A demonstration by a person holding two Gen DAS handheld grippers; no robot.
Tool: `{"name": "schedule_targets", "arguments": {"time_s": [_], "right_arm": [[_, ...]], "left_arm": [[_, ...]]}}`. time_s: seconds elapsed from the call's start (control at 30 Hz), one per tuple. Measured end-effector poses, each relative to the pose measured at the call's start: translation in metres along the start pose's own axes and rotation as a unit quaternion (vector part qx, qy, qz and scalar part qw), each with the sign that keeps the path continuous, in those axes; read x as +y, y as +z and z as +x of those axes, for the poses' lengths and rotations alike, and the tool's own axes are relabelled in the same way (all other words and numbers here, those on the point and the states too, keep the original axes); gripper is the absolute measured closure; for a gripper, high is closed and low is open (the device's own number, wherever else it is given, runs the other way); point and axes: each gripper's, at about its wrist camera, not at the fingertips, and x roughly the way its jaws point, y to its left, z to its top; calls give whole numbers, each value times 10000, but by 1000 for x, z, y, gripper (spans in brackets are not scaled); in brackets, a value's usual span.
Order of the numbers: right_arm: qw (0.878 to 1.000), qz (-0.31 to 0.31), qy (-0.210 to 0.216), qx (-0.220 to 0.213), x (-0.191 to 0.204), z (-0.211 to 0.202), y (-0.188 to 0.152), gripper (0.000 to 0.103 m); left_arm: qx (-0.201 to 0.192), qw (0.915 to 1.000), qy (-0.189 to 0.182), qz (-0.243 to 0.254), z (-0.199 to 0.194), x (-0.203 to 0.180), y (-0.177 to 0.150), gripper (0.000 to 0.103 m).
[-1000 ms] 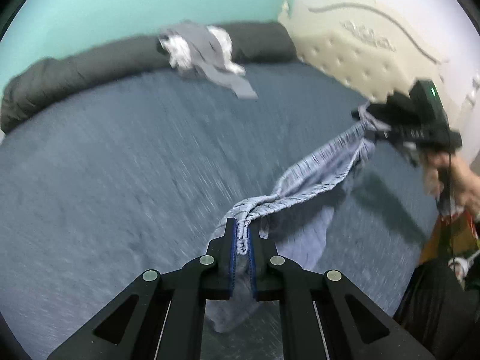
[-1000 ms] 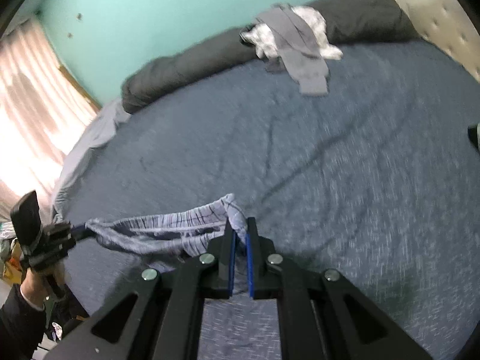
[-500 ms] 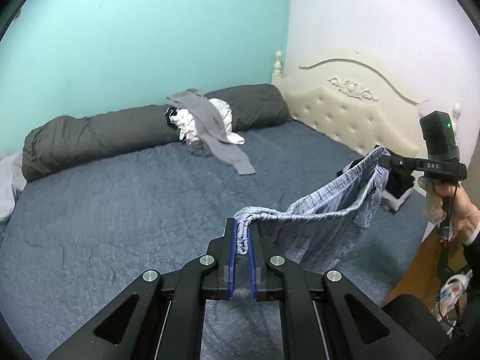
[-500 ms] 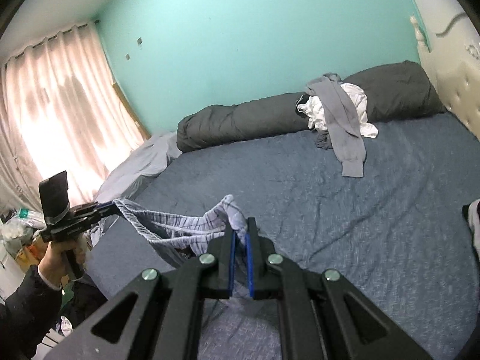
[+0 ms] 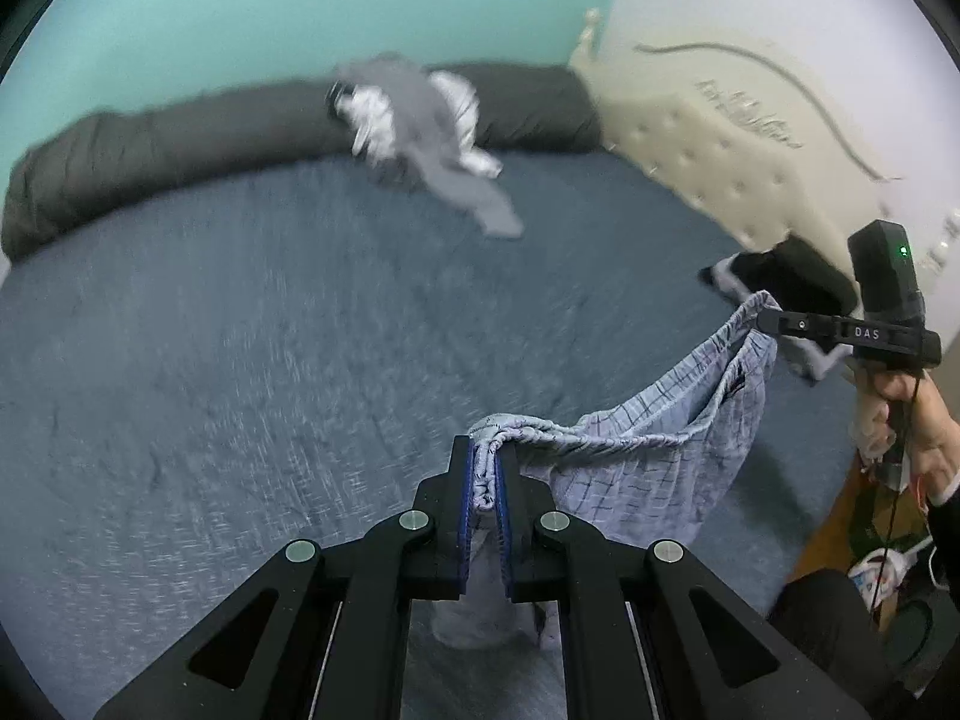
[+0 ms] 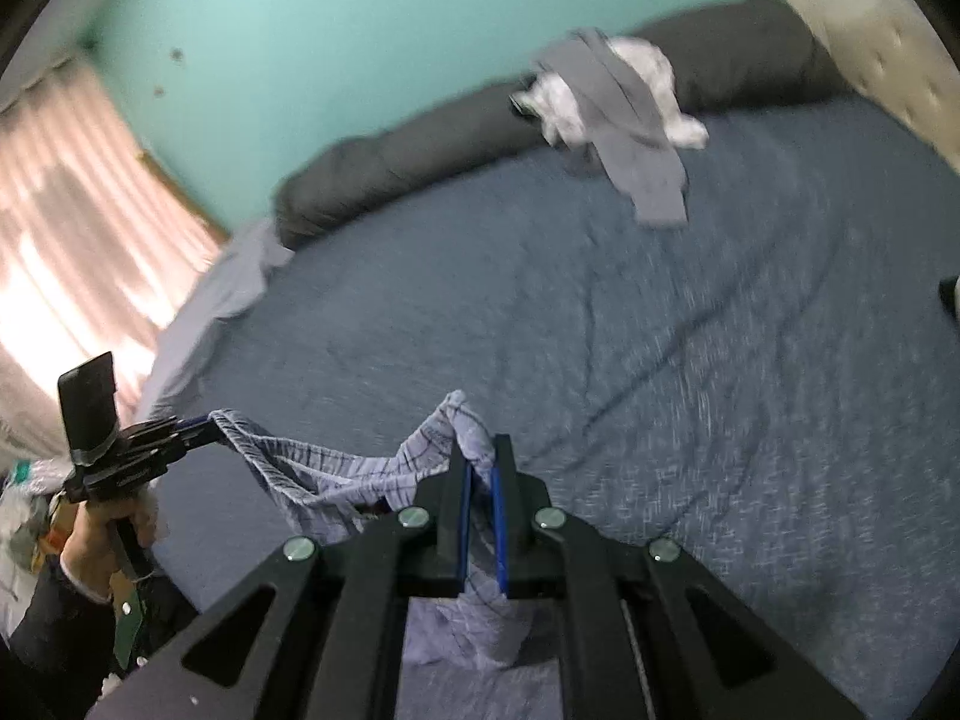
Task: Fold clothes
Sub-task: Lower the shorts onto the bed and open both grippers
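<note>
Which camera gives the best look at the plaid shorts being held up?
The left wrist view: the plaid shorts hang spread between the left tongs and right tongs, showing the waistband and the open fabric. The right wrist view shows only a bunched waistband strip and blurred cloth behind its own tongs.

Left hand-held gripper and right hand-held gripper clamped closed, angled downward, apart.

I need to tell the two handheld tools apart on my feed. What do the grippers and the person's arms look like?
Both grippers are matte black with blue pads and round silver rivets along the linkage. The right gripper carries white "DAS" lettering, an upright black box with a green light, and a thin black cable hanging down. The left gripper has a black box too. Both sleeves are dark; a white cuff shows at the left wrist.
</note>
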Motion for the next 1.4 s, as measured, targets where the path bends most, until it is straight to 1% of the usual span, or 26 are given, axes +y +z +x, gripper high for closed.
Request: {"name": "schedule_targets", "arguments": {"time_s": [0.1, 0.2, 0.33, 0.43, 0.57, 0.7, 0.73, 0.77, 0.8, 0.83, 0.87, 0.9, 0.93, 0.97, 1.0, 1.1, 1.17, 1.23, 1.3, 1.4], "right_arm": [[9997, 217, -36, 69, -21, 44, 5, 98], [9991, 402, -42, 80, -39, 85, 13, 98], [9987, 485, -93, 101, -51, 123, 23, 98], [9985, 522, -130, 56, -56, 143, 36, 98], [9983, 563, -160, 41, -60, 158, 54, 98], [9977, 568, -286, 251, -70, 185, 60, 97], [9973, 608, -249, 323, -72, 191, 60, 97], [9969, 660, -173, 388, -75, 197, 58, 94], [9964, 710, -113, 440, -77, 202, 56, 94], [9961, 750, -133, 447, -80, 204, 53, 94], [9957, 798, -228, 421, -82, 205, 51, 92], [9951, 864, -292, 375, -85, 203, 50, 81], [9944, 938, -344, 330, -88, 202, 48, 71], [9936, 1032, -358, 278, -92, 198, 46, 56], [9929, 1112, -374, 177, -94, 193, 43, 53], [9916, 1220, -422, -122, -95, 175, 34, 52], [9900, 1328, -303, -356, -93, 160, 23, 52], [9871, 1503, -145, -535, -93, 149, 9, 52], [9846, 1634, -96, -616, -89, 142, -7, 52], [9811, 1779, -15, -757, -83, 131, -30, 52]], "left_arm": [[144, 9995, 38, -269, 38, 31, 2, 96], [212, 9987, 124, -447, 68, 55, 7, 96], [275, 9978, 246, -548, 99, 79, 19, 96], [302, 9971, 343, -602, 117, 93, 30, 96], [377, 9958, 416, -725, 138, 110, 42, 96], [547, 9940, 417, -852, 164, 119, 42, 95], [591, 9935, 381, -890, 169, 121, 40, 95], [658, 9929, 339, -928, 174, 122, 38, 95], [732, 9920, 344, -966, 179, 123, 35, 91], [732, 9916, 388, -990, 179, 124, 33, 79], [724, 9913, 436, -1012, 179, 125, 30, 73], [689, 9913, 410, -1043, 176, 126, 28, 67], [637, 9911, 387, -1102, 172, 129, 25, 66], [582, 9906, 401, -1174, 167, 133, 23, 64], [528, 9899, 420, -1248, 162, 136, 20, 63], [400, 9894, 407, -1332, 152, 137, 13, 63], [330, 9911, 379, -1231, 150, 129, 9, 63], [334, 9920, 385, -1157, 156, 119, 4, 63], [348, 9919, 368, -1162, 165, 111, 1, 63], [353, 9924, 501, -1064, 177, 102, 3, 63]]}}
